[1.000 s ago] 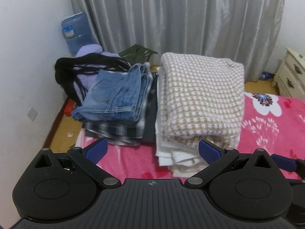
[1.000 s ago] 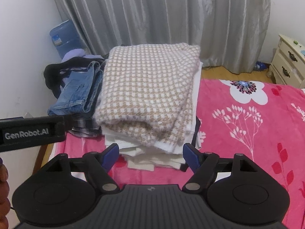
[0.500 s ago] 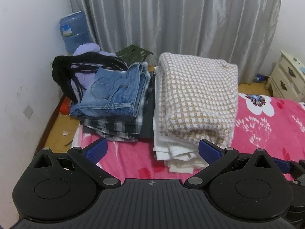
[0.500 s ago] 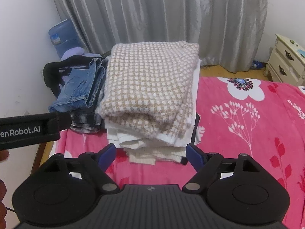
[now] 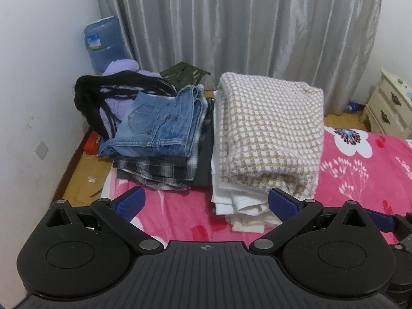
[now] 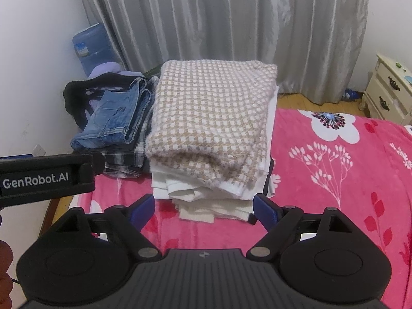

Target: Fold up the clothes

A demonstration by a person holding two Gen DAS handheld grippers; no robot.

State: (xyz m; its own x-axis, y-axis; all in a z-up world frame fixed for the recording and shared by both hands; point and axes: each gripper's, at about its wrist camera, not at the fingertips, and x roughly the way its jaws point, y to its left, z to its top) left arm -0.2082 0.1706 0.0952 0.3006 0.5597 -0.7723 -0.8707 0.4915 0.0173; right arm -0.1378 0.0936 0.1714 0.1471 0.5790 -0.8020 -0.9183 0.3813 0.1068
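Both views have pulled back a touch since a second ago: the clothes stacks sit higher and smaller in frame, and more pink bedspread shows under them. Your right tool (image 6: 204, 207) has just been spreading its jaws; blue pads wide apart, nothing between them, only bedspread and the stack's front edge beyond. Your left tool (image 5: 206, 202) likewise stands wide apart, empty.

Task pile: checked sweater (image 5: 270, 128), beige-and-white, nubbly knit, folded to a soft rectangle with a rolled front edge. It tops a stack of white and cream folded garments (image 5: 242, 206), layered edges showing at the front. In the right view the stack sits dead ahead at 12 o'clock; in the left view at about 1 o'clock.

At 11 o'clock in the left view: folded blue jeans (image 5: 159, 128), faded denim, back pocket up, lying on a black-and-white plaid garment (image 5: 157, 172). Behind them, a limp black garment (image 5: 87, 100) draped over something lilac.

Bed (image 6: 334, 180) wears a fleecy pink spread with white flower prints. Grey satin curtain (image 5: 244, 25) hangs in glossy pleats at the back. Blue water jug (image 5: 103, 43) stands in the corner at 10 o'clock. Cream bedside cabinet (image 6: 391, 90) with dark drawer pulls at 2 o'clock.
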